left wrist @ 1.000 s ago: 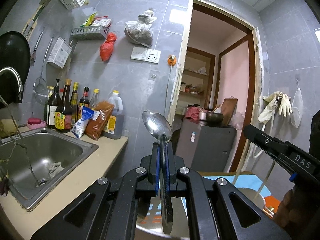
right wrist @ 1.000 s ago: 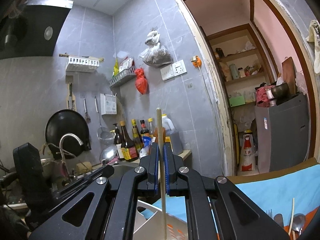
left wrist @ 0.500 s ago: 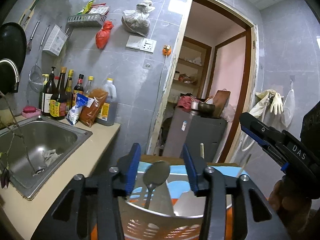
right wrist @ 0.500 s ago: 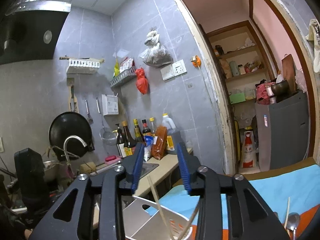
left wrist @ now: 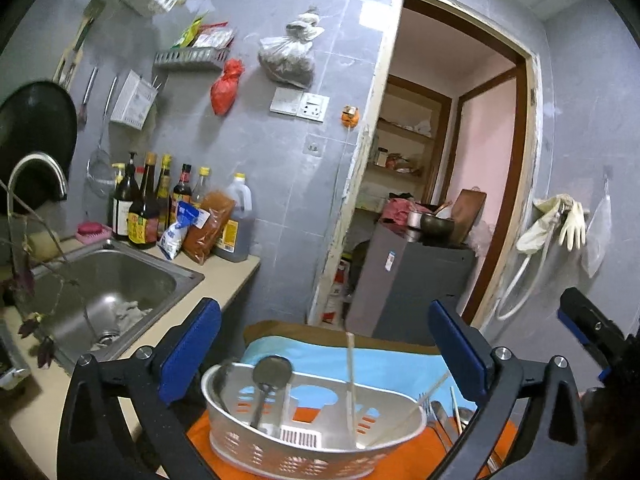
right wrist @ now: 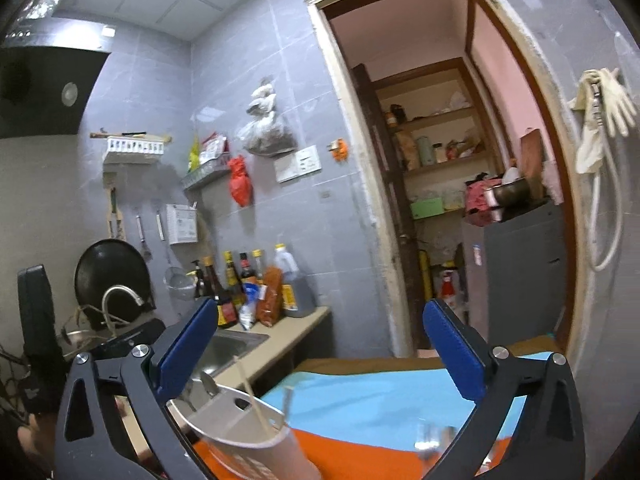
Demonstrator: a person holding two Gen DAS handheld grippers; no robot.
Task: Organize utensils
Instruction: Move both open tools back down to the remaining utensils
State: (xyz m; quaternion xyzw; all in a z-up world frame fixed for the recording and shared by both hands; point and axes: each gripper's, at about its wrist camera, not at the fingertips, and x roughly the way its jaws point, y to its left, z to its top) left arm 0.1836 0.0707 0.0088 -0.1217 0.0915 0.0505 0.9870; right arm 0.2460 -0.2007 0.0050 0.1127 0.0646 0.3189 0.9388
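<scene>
Both my tools now gape wide and hold nothing. A second ago my left tool (left wrist: pixel 324 348) pinched the spoon (left wrist: pixel 270 380) and my right tool (right wrist: pixel 320 344) a chopstick (left wrist: pixel 351 384); both now stand in the white caddy (left wrist: pixel 312 446) just below and ahead of my left tool. More utensils (left wrist: pixel 448 416) lie on the orange mat (left wrist: pixel 424 460), right of the caddy.

Loose utensils (right wrist: pixel 434 438) beside the caddy (right wrist: pixel 248 436) are blurred; its base is cut off
</scene>
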